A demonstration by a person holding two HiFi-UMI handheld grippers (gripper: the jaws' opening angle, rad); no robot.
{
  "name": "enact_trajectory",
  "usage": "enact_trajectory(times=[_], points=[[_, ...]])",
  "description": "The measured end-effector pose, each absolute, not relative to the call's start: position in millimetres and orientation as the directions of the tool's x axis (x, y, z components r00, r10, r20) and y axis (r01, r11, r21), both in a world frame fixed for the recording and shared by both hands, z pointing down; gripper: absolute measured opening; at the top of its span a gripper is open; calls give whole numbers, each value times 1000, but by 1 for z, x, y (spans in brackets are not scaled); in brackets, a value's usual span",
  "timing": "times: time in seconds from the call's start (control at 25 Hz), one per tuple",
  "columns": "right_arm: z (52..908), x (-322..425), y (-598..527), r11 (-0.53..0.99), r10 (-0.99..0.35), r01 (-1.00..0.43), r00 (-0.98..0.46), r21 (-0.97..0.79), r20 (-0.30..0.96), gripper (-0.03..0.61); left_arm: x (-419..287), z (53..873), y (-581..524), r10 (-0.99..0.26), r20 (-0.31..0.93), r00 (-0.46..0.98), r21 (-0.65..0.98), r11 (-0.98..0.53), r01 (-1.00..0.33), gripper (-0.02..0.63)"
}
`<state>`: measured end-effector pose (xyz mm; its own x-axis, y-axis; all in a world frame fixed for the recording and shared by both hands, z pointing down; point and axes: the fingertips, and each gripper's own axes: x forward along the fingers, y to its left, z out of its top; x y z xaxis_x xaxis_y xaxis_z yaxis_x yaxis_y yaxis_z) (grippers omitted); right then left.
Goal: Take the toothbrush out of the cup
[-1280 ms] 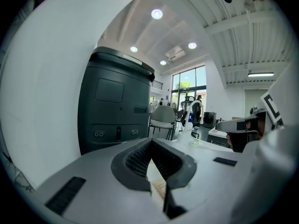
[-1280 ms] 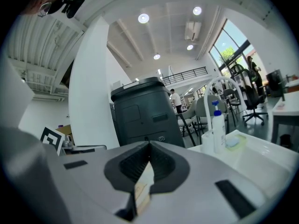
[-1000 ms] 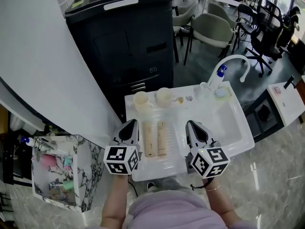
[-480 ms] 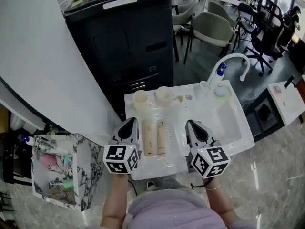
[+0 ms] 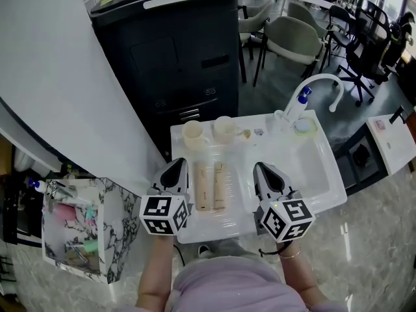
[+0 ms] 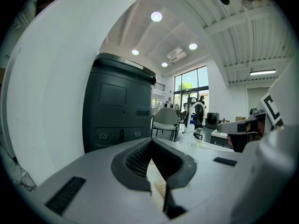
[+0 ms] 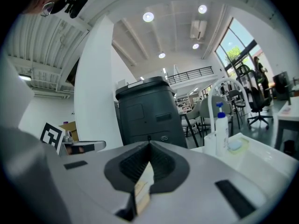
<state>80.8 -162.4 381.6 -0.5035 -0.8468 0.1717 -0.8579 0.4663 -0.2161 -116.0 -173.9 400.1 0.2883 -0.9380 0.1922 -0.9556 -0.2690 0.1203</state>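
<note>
Left gripper [image 5: 175, 168] and right gripper [image 5: 263, 169] sit at 6 o'clock of the sink counter [image 5: 242, 174], jaws pressed together on nothing; toothbrush not discernible in left cup [image 5: 193, 136] or right cup [image 5: 224, 130] at 12 o'clock, so a wrong-cup reach or closed-jaw bump could tip one.

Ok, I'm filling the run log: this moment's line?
left tongs: shut, empty | right tongs: shut, empty | two cups: ahead, untouched | toothbrush: not visible

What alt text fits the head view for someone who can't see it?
A person holds the left gripper and right gripper, both shut, over a white sink counter, two beige tubes lying between them. Two cream cups stand behind.
</note>
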Motion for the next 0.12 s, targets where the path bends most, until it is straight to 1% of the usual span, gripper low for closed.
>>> enact_trajectory(times=[0.12], points=[[381,79,-162,473,-844,-854,-509,-215,167,3,-116,402,-173,-936,197,291,121,-272,-955,2]])
